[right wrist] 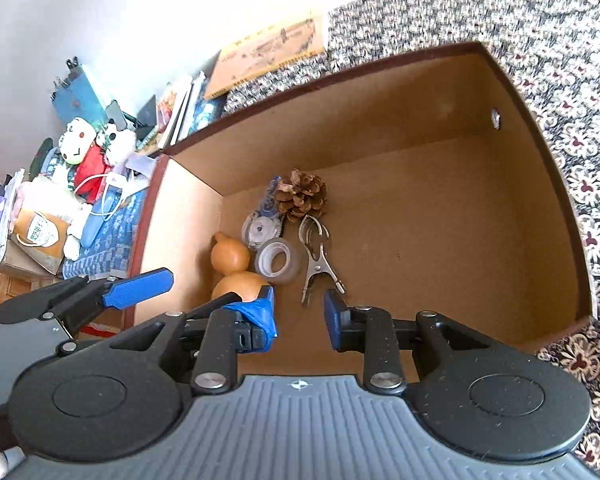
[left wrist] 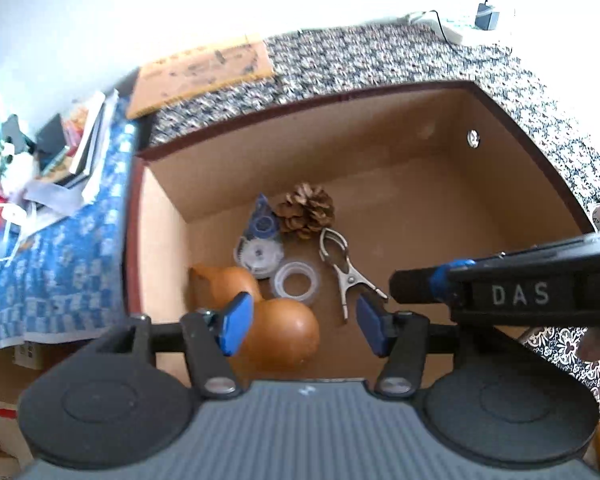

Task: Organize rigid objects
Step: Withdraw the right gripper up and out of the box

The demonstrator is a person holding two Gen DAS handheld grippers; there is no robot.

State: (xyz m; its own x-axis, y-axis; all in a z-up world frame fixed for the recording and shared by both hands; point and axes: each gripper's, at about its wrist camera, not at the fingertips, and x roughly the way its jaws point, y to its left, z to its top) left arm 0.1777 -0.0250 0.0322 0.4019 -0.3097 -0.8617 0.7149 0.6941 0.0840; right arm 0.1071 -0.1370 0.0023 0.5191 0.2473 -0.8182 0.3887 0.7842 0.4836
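A brown cardboard box (left wrist: 300, 104) (right wrist: 340, 72) stands open below both grippers. On its floor, near the left wall, lie an orange gourd (left wrist: 284, 332) (right wrist: 230, 256), a pine cone (left wrist: 306, 210) (right wrist: 302, 194), a correction tape dispenser (left wrist: 260, 244) (right wrist: 262, 228), a clear tape roll (left wrist: 296, 282) (right wrist: 278, 260) and a metal clip (left wrist: 350, 272) (right wrist: 318, 268). My left gripper (left wrist: 303, 324) hangs open above the gourd, holding nothing. My right gripper (right wrist: 300, 320) hovers beside it over the box, jaws narrowly apart and empty. Crumpled blue tape wraps its left finger.
The box sits on a black-and-white patterned cloth (right wrist: 500, 20). To the left are a blue checked cloth (left wrist: 68, 264), stacked books (left wrist: 88, 144), plush toys (right wrist: 84, 152) and a flat wooden board (left wrist: 204, 72). A power strip and adapter (left wrist: 486, 16) lie at the far back.
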